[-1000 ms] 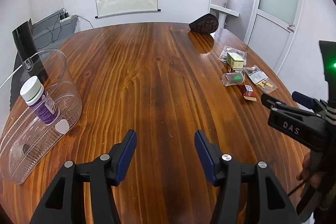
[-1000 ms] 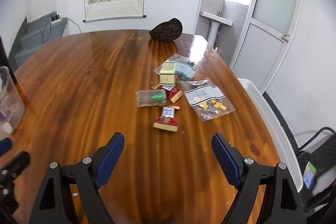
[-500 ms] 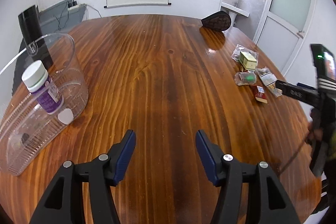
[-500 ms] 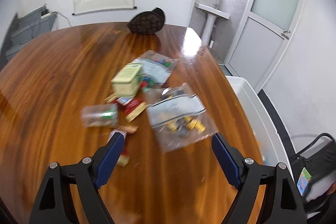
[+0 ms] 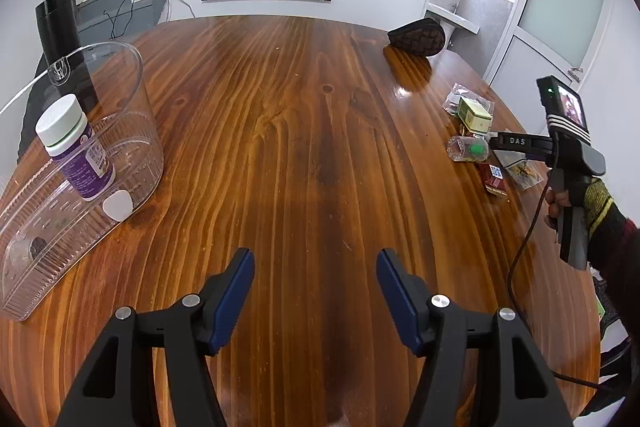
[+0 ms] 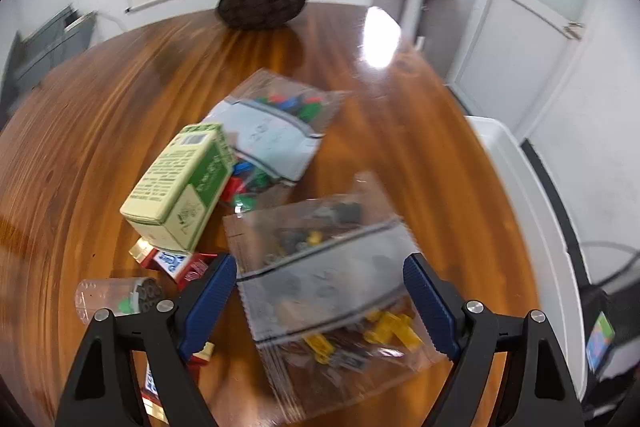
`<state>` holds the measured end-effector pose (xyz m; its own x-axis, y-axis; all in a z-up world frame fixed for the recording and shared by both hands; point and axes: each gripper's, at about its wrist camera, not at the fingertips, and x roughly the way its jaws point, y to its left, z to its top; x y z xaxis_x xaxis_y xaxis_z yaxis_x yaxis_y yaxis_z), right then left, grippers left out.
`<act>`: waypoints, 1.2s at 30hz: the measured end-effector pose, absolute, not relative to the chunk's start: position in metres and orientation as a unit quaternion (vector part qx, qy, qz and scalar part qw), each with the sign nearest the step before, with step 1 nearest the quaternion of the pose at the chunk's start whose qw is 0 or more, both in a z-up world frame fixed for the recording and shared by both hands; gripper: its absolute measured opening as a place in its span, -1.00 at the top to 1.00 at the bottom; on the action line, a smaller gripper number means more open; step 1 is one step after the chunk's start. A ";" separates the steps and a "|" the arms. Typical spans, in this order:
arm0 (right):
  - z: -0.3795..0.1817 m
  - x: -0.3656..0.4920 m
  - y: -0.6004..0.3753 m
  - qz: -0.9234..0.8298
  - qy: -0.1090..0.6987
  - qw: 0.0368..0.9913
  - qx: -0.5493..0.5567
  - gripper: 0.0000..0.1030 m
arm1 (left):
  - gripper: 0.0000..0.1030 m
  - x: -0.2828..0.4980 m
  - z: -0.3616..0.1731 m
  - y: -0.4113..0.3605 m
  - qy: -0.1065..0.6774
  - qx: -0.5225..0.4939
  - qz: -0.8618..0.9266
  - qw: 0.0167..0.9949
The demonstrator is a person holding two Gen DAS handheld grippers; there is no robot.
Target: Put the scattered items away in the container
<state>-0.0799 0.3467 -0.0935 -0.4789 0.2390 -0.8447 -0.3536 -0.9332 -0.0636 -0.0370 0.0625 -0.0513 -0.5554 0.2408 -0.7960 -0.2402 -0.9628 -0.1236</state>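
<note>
Container: clear plastic tub [image 5: 132, 99], on the left side of the wooden table [image 5: 304, 131]; a white-capped purple bottle [image 5: 76, 151] already stands inside it.

Scattered items: heaped at the far right edge of the table, well apart from the tub.

Nearest item: clear bag of yellow pieces [image 6: 336, 303], lying flat, its long axis running away from the right gripper and tilted to the right.

Second bag: coloured pieces [image 6: 276, 135], beyond the first and partly under the green box [image 6: 180, 183].

Small goods: red packets [image 6: 176, 263] and a clear tube [image 6: 112, 297], left of the near bag.

Right gripper [image 6: 318, 301]: spread wide, pinching nothing; hangs directly over the near bag, one finger at each long side.

Left gripper [image 5: 314, 293]: jaws opening, nothing between them; over bare wood near the tub.

Nearer hand: the right, by a wide margin.

Judgement: the bag lies below and between the right fingers, so a straight drop and squeeze across its short width should take it.
</note>
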 end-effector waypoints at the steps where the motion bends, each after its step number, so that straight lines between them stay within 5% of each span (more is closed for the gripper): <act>1: -0.096 -0.082 0.346 0.856 0.056 0.169 -0.485 -0.68 | -0.26 -0.037 -0.051 0.063 0.000 -0.452 0.882 0.137; 13: -0.094 -0.035 0.308 0.865 0.042 0.082 -0.494 -0.72 | -0.26 -0.045 -0.045 0.085 0.011 -0.441 0.880 0.174; 24: -0.049 0.016 0.304 0.889 0.071 0.097 -0.441 -0.72 | -0.26 -0.060 -0.037 0.128 0.034 -0.433 0.870 0.233; 36: -0.032 -0.090 0.345 0.886 0.106 0.134 -0.430 -0.72 | -0.26 -0.054 -0.038 0.126 0.037 -0.431 0.873 0.226</act>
<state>-0.0895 0.3450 -0.0321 -0.5941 0.1463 -0.7910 -0.3285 -0.9417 0.0725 -0.0539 0.1257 -0.0377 -0.5267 0.3626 -0.7688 -0.4262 -0.8952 -0.1303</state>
